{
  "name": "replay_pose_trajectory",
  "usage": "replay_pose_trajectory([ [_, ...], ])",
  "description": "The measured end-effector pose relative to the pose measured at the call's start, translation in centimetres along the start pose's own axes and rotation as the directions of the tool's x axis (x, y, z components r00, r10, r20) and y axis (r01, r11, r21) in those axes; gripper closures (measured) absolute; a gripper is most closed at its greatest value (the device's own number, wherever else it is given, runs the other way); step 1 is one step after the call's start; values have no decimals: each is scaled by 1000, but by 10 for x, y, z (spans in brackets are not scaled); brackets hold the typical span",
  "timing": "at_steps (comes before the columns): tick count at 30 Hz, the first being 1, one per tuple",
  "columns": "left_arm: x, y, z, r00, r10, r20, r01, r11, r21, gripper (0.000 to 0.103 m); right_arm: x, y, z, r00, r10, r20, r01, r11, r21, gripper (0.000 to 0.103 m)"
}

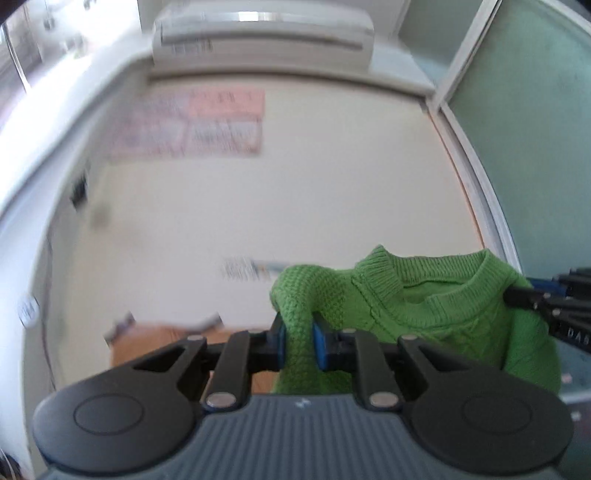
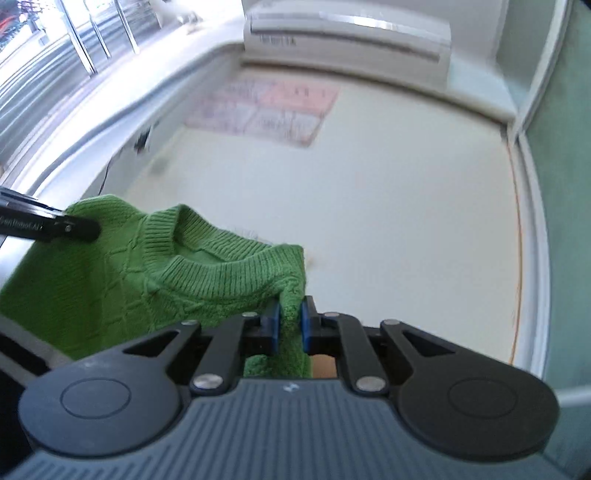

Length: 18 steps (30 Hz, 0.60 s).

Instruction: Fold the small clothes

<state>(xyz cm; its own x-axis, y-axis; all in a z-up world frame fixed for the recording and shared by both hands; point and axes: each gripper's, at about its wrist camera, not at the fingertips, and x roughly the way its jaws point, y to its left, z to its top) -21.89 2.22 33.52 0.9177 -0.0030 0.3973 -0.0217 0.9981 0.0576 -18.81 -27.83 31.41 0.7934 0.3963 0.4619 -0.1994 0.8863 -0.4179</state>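
Observation:
A small green knitted sweater [image 1: 436, 306] hangs in the air between both grippers, its ribbed neck opening facing the cameras. My left gripper [image 1: 298, 345] is shut on one shoulder of it, the knit pinched between the blue pads. My right gripper [image 2: 290, 326] is shut on the other shoulder of the sweater [image 2: 122, 288]. Each gripper also appears in the other's view: the right gripper [image 1: 517, 297] at the right edge, the left gripper [image 2: 94, 230] at the left edge. Both point upward toward the wall.
A cream wall [image 1: 295, 206] fills both views, with a pink poster [image 1: 192, 123] and a white air conditioner [image 1: 262, 31] high up. A window with bars [image 2: 55, 48] is to the left, a green glass partition [image 1: 535, 140] to the right. A brown surface [image 1: 147, 343] shows below.

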Motion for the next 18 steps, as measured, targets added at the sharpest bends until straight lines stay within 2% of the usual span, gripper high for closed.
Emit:
replay_pose_trajectory([
  [3,-1,-4,15,999,26,31,-27,999,38,89,9,-4,17,1000,-2,1,2,998,-62,89],
  [5,9,-5,12,999,30,10,-31,998,58,89,17,-6,15,1000,5,-29,-7,997,-77,89],
  [9,42,-16,-23,997,47,-69,-38,992,119,88,27,1,-14,992,14,-129,-21,998,-58,89],
  [11,67,-26,-51,988,62,-142,-41,989,142,88,41,3,-41,981,25,-191,-32,999,-30,89],
  [14,115,-46,-105,960,100,-263,-54,983,176,87,77,12,-107,957,13,-291,-21,999,-25,89],
  [15,135,-54,-128,944,125,-304,-68,979,194,84,91,17,-127,945,11,-326,-14,1000,-7,89],
  [16,158,-64,-159,921,146,-360,-74,976,207,81,109,20,-156,931,9,-364,-2,1000,18,88],
  [18,195,-84,-224,853,190,-486,-69,964,255,77,150,29,-223,877,25,-480,11,997,71,79],
])
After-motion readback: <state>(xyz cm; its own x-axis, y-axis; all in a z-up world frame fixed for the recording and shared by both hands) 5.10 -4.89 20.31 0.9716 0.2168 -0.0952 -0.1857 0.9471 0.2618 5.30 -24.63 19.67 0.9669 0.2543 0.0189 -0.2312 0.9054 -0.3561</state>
